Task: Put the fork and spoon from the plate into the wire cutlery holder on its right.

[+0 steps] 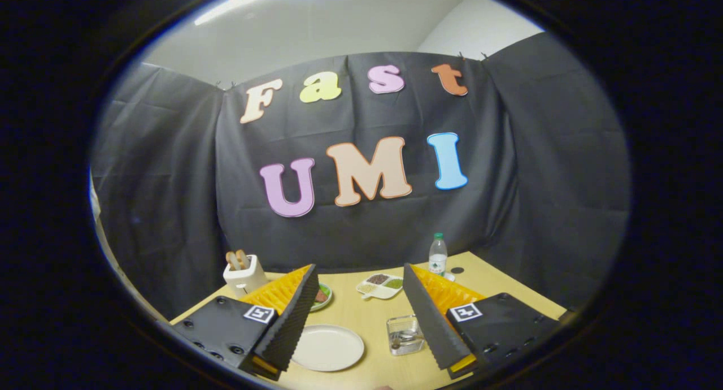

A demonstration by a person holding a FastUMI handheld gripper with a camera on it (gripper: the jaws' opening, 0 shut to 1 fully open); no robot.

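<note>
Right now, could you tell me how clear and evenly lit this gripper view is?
Gripper view: strong fisheye bending curves the tabletop; soft, even light, no harsh glare on the white plate; the wire cutlery holder looks small and slightly soft; the open gripper frames both.

Bare white plate [327, 348] beside holder [405, 334]
</note>
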